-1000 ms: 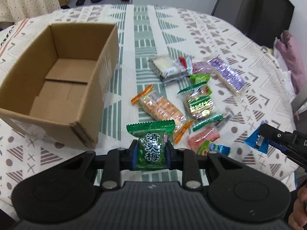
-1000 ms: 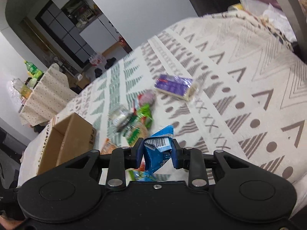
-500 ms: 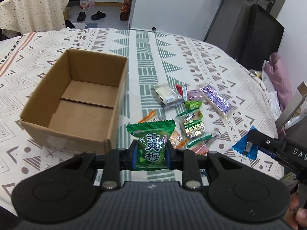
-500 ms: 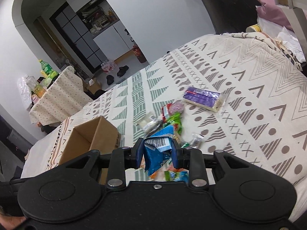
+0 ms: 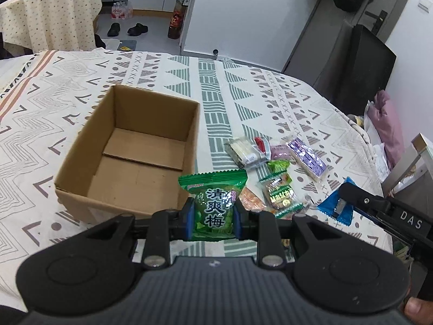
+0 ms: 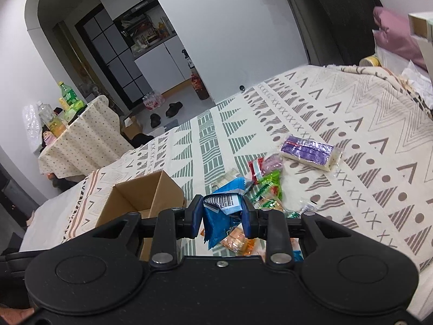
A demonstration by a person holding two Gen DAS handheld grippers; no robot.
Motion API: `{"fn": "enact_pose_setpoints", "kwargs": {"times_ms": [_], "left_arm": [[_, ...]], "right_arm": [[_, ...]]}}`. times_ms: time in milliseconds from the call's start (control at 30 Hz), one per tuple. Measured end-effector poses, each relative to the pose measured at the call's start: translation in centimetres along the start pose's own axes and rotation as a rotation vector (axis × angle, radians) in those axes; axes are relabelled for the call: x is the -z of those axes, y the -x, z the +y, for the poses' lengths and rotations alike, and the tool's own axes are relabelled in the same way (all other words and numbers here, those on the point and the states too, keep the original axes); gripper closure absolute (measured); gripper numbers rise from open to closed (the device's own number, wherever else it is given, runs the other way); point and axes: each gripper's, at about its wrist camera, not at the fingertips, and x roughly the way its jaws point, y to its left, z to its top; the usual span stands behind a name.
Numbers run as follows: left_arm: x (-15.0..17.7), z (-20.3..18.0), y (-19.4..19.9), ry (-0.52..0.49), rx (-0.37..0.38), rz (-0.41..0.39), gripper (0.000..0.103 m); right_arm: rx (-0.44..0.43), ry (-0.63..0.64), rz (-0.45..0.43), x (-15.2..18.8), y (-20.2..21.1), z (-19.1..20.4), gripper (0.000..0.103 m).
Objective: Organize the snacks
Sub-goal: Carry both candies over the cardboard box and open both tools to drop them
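Green plum-candy packet (image 5: 213, 205) stands upright, clamped between the blue pads of the left tongs (image 5: 213, 220), held above the near right corner of the cardboard box (image 5: 130, 157). The box sits open on the patterned surface (image 5: 243, 92), its bottom flaps showing and nothing inside it.

Blue packet (image 6: 222, 214), crumpled with a barcode facing the camera, is gripped in the right tongs (image 6: 223, 218); in the left wrist view the same packet (image 5: 335, 205) hangs at the right edge, off the surface, pinched by those tongs (image 5: 349, 203).

Between the box and the right tongs lies a loose heap of snacks (image 5: 273, 176) on the surface: a clear pack of pale wafers (image 5: 243, 151) at the far side, a purple bar (image 5: 307, 158) to its right and slightly apart from the others, small green packets (image 5: 278, 187) in the middle, and an orange packet (image 5: 250, 200) nearest, partly hidden behind the green plum-candy packet.

Beyond the surface's far edge are a pair of dark shoes (image 5: 127, 28) on the floor and a dotted tablecloth (image 5: 51, 19) at far left with bottles on top.
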Motion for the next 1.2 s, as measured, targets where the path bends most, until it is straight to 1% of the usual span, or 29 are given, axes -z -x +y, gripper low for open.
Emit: {"fn": "enact_pose_setpoints", "kwargs": {"times_ms": [267,533,800,933,1000,1067,1100,1167,1200], "left_arm": [[-1.0,3.4,-0.8,0.049,0.010,0.007,0.076],[-1.9,7.1,-2.4,0.098,-0.001,0.021,0.076],[-3.4,10.0,-2.7,0.144,-0.019,-0.009,0.075],[-3.8,10.8,-2.7,0.154,-0.048,-0.017,0.073],[-3.9,11.2,-2.7,0.167,-0.038,-0.016,0.065],[-4.0,11.3,-2.7,0.176,-0.044,-0.006,0.050],[-4.0,11.3,-2.6,0.175,-0.051,-0.004,0.047],[-3.9,11.2,-2.3,0.173,-0.060,-0.007,0.039],[-3.8,11.3,-2.1,0.176,-0.064,-0.010,0.036]], "right_arm": [[0.009,0.038,-0.001,0.6,-1.7,3.3,0.074],[-0.011,0.058,0.038,1.6,-4.6,6.6,0.074],[-0.042,0.059,0.051,1.8,-6.7,9.3,0.074],[-0.066,0.052,0.066,1.9,-7.8,10.4,0.074],[-0.087,0.051,0.064,1.9,-8.1,10.8,0.074],[-0.104,0.046,0.062,1.9,-8.1,11.0,0.073],[-0.112,0.042,0.065,1.9,-8.3,11.1,0.073],[-0.131,0.025,0.076,1.7,-8.5,11.1,0.068],[-0.142,0.021,0.080,1.7,-8.6,11.1,0.067]]}}
